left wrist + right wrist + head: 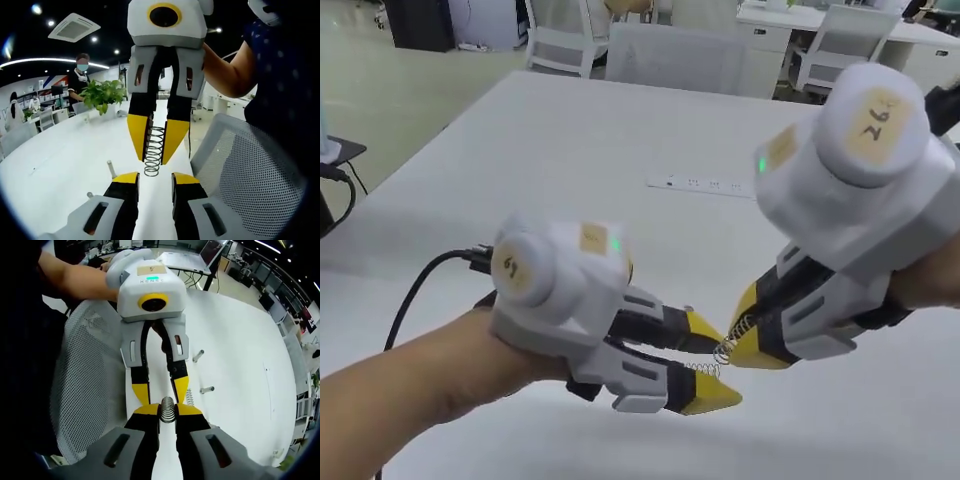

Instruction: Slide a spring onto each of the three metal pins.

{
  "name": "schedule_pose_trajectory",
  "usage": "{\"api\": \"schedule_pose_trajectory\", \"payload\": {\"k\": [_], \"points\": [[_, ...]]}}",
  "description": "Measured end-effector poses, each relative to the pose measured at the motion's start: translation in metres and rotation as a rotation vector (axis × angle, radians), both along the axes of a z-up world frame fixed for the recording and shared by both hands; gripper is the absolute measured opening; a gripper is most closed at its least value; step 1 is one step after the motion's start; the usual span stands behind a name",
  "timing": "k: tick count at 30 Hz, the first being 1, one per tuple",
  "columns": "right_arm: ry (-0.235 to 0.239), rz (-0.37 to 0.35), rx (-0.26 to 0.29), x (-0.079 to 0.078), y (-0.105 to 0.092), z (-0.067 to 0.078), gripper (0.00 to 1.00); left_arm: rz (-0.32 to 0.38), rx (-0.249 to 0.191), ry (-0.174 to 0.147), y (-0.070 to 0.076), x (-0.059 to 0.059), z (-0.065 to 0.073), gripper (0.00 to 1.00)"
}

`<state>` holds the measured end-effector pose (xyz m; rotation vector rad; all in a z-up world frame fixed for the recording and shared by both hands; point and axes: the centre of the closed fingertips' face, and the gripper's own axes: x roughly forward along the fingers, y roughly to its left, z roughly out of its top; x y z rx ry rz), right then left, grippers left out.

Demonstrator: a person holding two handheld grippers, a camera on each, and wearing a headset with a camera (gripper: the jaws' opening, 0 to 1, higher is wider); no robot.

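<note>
Spring (168, 408) clamped in right gripper (168, 413), apparently just beyond left gripper (161, 392).

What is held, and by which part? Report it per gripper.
The right gripper pinches a spring across its coils near one end; the other end juts past the jaws. The left gripper is open, empty.

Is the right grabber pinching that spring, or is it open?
Shut: the spring sits pinched between the right gripper's yellow tips.
</note>
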<state>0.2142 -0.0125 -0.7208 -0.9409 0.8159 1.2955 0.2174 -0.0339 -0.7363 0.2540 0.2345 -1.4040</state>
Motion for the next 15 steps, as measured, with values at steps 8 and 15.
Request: {"api": "schedule_pose_trajectory", "payload": {"k": [8, 15], "points": [[-0.004, -0.03, 0.003, 0.009, -0.009, 0.004, 0.09, 0.029, -0.012, 0.018, 0.004, 0.004, 0.001, 0.26], [-0.008, -0.061, -0.001, 0.016, -0.02, 0.006, 0.09, 0.043, -0.02, 0.031, 0.006, 0.006, 0.003, 0.31]]}}
